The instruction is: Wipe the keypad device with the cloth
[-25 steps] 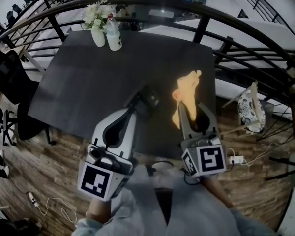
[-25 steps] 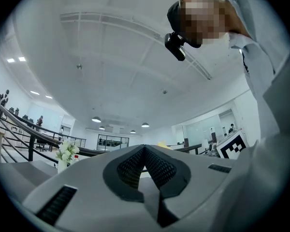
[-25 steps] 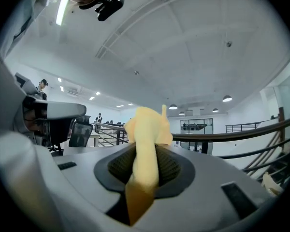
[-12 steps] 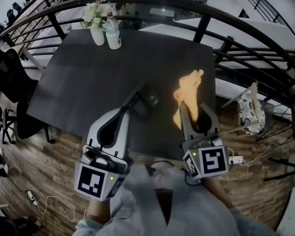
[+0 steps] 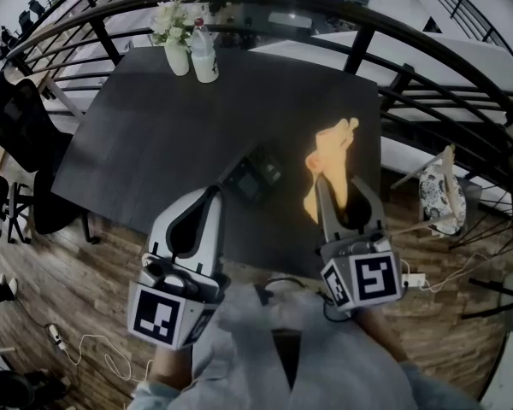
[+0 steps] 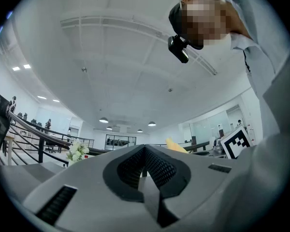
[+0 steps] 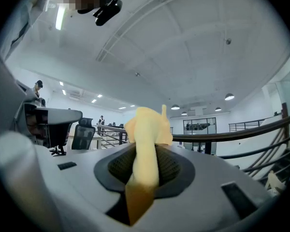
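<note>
The keypad device (image 5: 256,176) lies flat on the dark table (image 5: 145,126), a small black unit not far from the near edge, and any print on its keys is too small to read from here. Just to its near left, the left gripper (image 5: 215,193) points its tip at the device; the two jaws are pressed together with nothing between them, and I cannot tell whether the tip touches the casing. To the right of the device, well apart from it, the right gripper (image 5: 323,184) is clamped on the yellow cloth (image 5: 330,154), which stands up out of the jaws in a crumpled bunch above the tabletop. Each gripper carries a marker cube (image 5: 164,314) with a black-and-white square pattern, no letters. Far beyond the device, at the back edge of the table, a white vase of flowers (image 5: 174,34) and a bottle (image 5: 206,58) stand side by side; the bottle's label cannot be made out. A dark railing (image 5: 393,84) curves behind the table, past the device's far side.
</note>
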